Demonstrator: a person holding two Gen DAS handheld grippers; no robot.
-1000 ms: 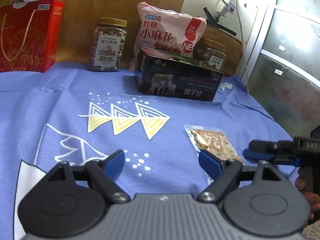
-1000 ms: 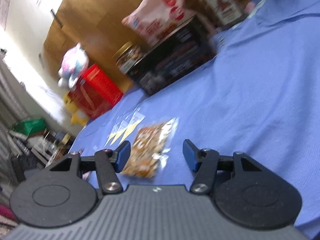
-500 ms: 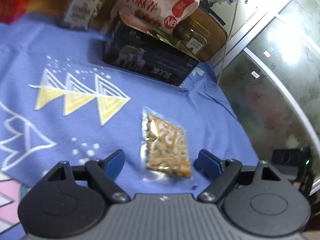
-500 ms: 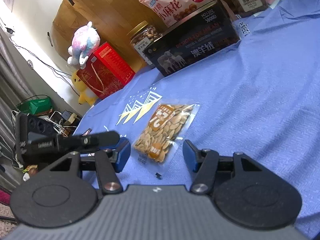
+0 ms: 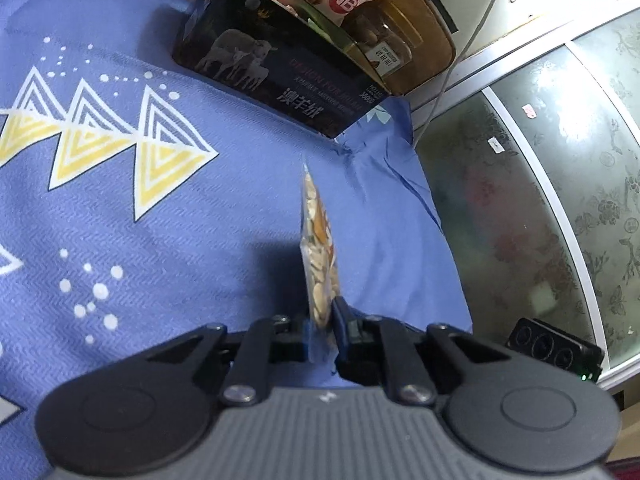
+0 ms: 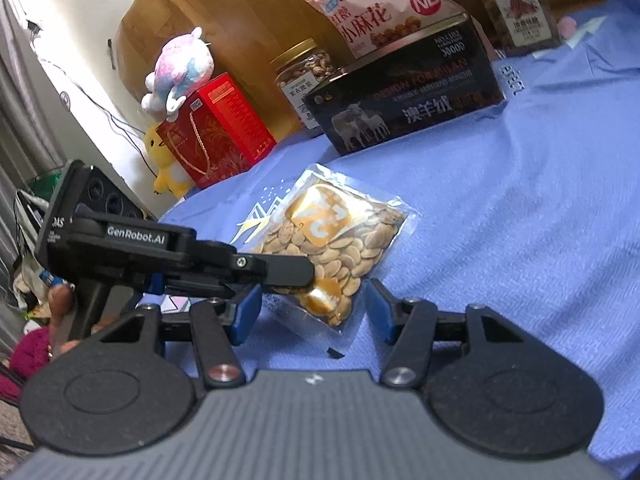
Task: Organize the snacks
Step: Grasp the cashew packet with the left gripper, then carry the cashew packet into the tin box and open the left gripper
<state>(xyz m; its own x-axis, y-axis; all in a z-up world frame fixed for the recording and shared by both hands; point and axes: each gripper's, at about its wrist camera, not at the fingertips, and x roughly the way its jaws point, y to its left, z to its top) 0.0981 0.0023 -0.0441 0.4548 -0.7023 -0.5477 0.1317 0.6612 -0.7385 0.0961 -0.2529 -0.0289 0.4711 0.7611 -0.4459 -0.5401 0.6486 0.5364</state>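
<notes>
Seed packet edge-on in left gripper

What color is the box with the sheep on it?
The sheep box is black, with grey sheep and pale lettering. The right wrist view shows it best.

Blue cloth over the worktop: woven, matt, fine herringbone texture, printed white/yellow triangles. Seed packet: clear glossy plastic film, shiny orange label. Left claw and right claw: matt black plastic bodies, ribbed grey housing, bare metal pivot screws, blue pads. Dark box: glossy, looks like printed tin. Pink snack bag: glossy plastic. Nut jar: clear plastic, gold lid. Red box: glossy card, cord handle. Plush toy: fuzzy fabric. Backboard: varnished wood.
</notes>
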